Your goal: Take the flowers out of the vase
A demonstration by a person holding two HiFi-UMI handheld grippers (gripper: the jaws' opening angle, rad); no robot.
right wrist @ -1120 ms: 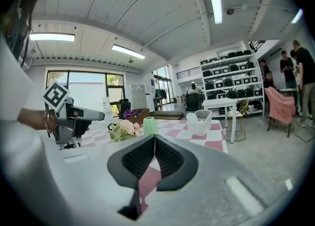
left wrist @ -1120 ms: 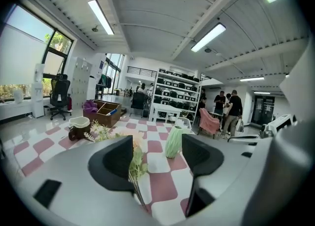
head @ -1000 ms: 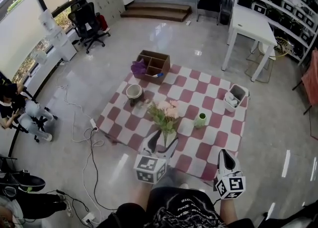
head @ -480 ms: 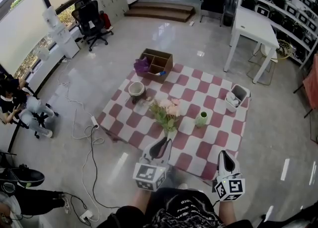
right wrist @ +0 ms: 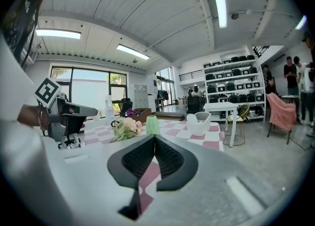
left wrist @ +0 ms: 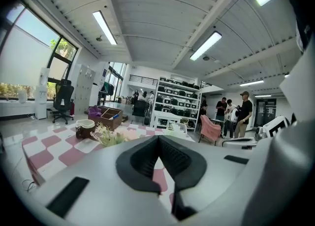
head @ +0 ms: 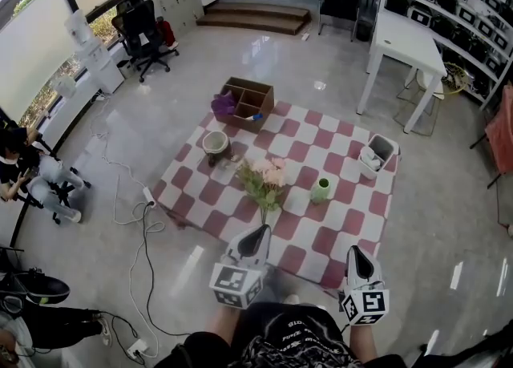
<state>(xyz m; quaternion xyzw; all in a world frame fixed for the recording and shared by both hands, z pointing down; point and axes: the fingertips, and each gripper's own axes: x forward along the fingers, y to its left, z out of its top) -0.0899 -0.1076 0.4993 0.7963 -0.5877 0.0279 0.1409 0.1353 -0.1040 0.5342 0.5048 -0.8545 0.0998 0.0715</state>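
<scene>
A bunch of pink and cream flowers (head: 260, 180) with green leaves is on the checked mat (head: 321, 238), stems pointing toward me. A thin stem runs down to the tip of my left gripper (head: 258, 234), whose jaws are shut on the stem ends. In the left gripper view the blossoms (left wrist: 110, 136) show just left of the closed jaw tip (left wrist: 157, 139). A small green vase (head: 321, 190) stands apart, right of the flowers. My right gripper (head: 356, 252) hangs shut and empty at the mat's near edge. In its own view it (right wrist: 154, 136) faces the flowers (right wrist: 124, 127) and vase (right wrist: 152, 124).
A wooden divided box (head: 248, 102) with a purple thing sits at the mat's far edge, a round pot (head: 215, 146) nearer left, a white basket (head: 375, 156) at right. A white table (head: 405, 38) stands beyond. Cables (head: 144, 222) and a seated person (head: 32, 174) are left.
My left gripper's jaws went from wide open on either side of the stems to fully closed on them. The right gripper has stayed where it was.
</scene>
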